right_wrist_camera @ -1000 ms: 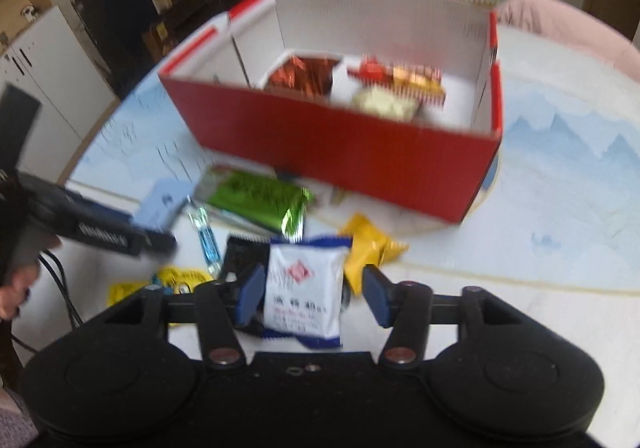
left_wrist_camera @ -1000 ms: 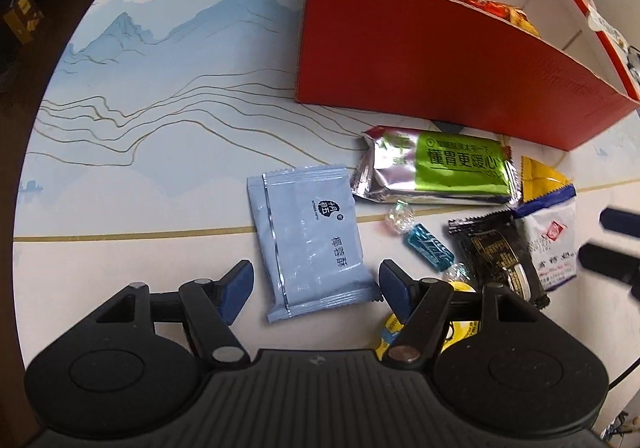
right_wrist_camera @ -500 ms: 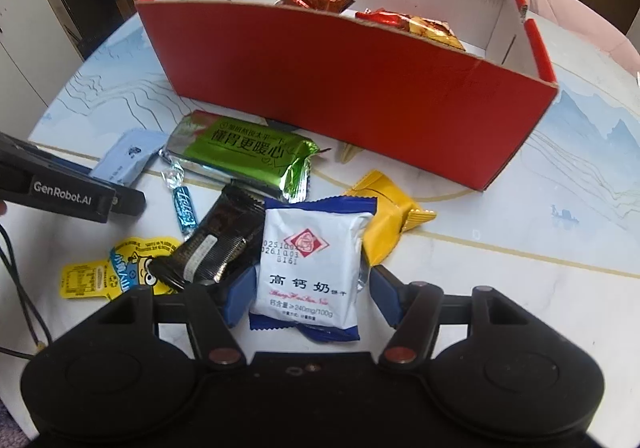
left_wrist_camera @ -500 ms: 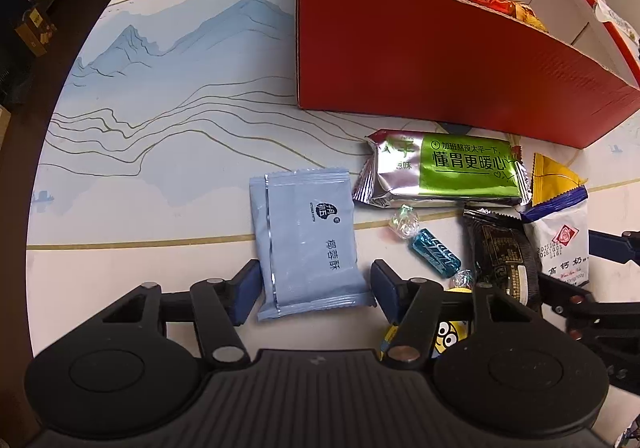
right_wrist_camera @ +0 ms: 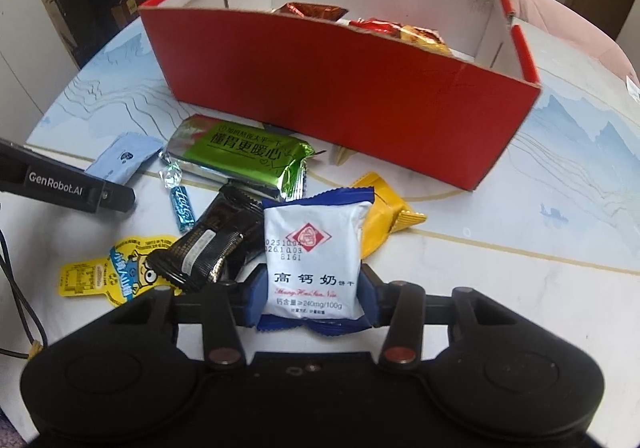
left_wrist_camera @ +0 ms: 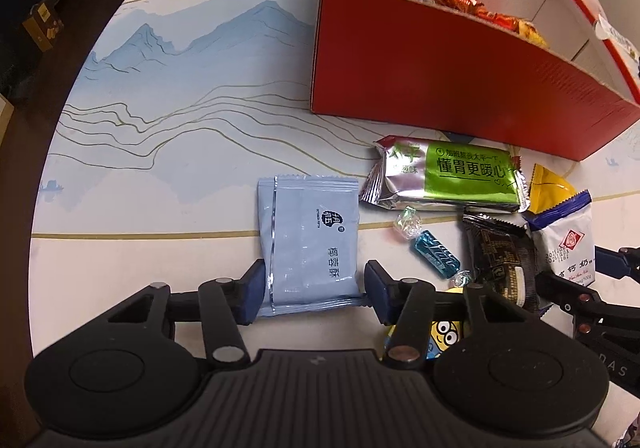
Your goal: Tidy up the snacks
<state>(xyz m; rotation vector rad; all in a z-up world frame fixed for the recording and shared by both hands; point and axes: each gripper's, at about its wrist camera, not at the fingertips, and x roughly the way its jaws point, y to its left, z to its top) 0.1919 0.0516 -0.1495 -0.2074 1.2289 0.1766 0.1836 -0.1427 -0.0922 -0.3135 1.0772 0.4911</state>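
1. Snacks are lying loose on the table in front of a red box, and each gripper is closing on one of them.
2. Nearest in the right wrist view, the right gripper is closing its jaws on the white packet; both blue pads are touching the packet's lower sides, which are bulging between them.
3. Nearest in the left wrist view, the left gripper is closing its jaws around the lower end of the light blue packet. The left pad is touching its edge, while the right pad is sitting just beside it.
4. Just beyond, a black packet is lying against the white packet, partly over a yellow cartoon packet, with a blue candy between it and the light blue packet.
5. Farther on, a green packet and a yellow packet are lying near the box wall.
6. Inside the box, at the back, orange and red wrappers are showing above the rim.
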